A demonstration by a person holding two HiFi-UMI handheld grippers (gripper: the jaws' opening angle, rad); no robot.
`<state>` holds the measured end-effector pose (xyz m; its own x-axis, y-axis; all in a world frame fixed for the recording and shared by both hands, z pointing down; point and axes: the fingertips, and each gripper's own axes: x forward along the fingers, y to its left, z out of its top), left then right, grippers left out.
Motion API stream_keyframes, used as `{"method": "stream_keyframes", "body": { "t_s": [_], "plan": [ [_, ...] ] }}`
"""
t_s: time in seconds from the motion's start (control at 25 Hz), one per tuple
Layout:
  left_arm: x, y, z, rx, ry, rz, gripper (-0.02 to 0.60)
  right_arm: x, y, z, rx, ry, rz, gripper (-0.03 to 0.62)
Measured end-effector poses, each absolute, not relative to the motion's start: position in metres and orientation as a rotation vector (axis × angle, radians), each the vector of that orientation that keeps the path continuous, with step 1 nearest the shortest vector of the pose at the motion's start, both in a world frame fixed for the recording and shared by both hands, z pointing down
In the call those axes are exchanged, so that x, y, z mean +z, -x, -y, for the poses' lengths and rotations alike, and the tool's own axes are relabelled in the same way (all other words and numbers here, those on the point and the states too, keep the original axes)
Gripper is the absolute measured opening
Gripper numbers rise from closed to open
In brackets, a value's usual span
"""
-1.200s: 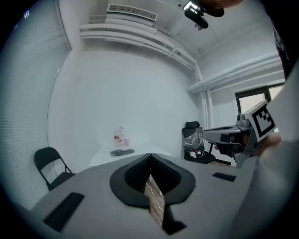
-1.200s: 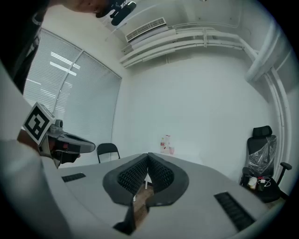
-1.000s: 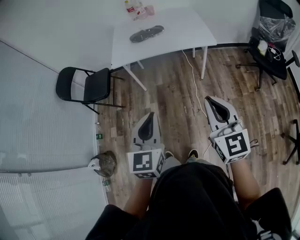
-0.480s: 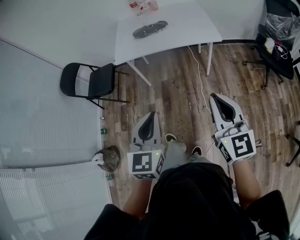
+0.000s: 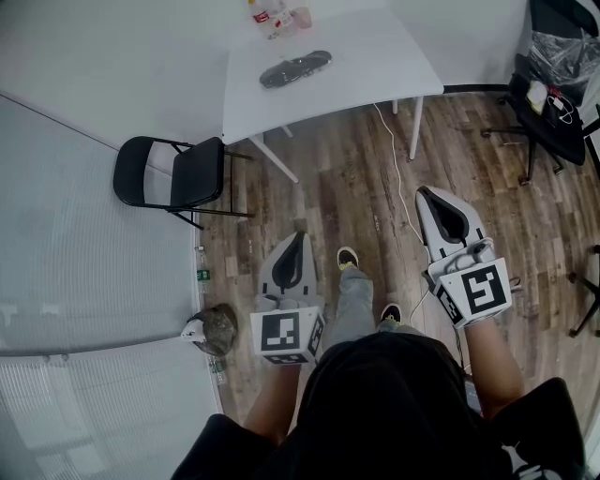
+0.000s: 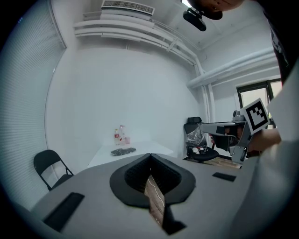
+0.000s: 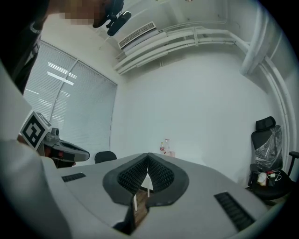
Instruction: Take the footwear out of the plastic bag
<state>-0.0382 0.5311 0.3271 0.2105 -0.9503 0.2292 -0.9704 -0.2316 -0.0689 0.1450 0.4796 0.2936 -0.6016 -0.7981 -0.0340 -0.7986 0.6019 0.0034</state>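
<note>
Lying on the table (image 5: 375,56), bagged footwear (image 5: 295,68) runs left-right; left tool (image 5: 300,240), right tool (image 5: 427,199) closed.

- Dark flat object (image 5: 295,68) on desk (image 5: 375,61): too small to identify.
- Bottles (image 5: 265,16): cropped by top edge.
- Office chair (image 5: 562,139): cut off by right edge.

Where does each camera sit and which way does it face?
Head view: on the person's head, steeply down at floor and white table; shows legs, forearms, left gripper, right gripper.
Left gripper view: on that gripper, along shut jaws toward the table; right gripper at right.
Right gripper view: on that gripper, along shut jaws toward the wall; left gripper at left.
Shared: all three show the bottles.
</note>
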Motion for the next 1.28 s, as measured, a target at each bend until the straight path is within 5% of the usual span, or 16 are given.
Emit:
{"method": "stream_keyframes", "body": {
  "t_s": [1.28],
  "plan": [
    [0.326,0.193,-0.295,0.286,-2.380,1.807,0.023,0.275,-0.003,-0.248,0.090,1.516,-2.836,0.018]
  ]
}}
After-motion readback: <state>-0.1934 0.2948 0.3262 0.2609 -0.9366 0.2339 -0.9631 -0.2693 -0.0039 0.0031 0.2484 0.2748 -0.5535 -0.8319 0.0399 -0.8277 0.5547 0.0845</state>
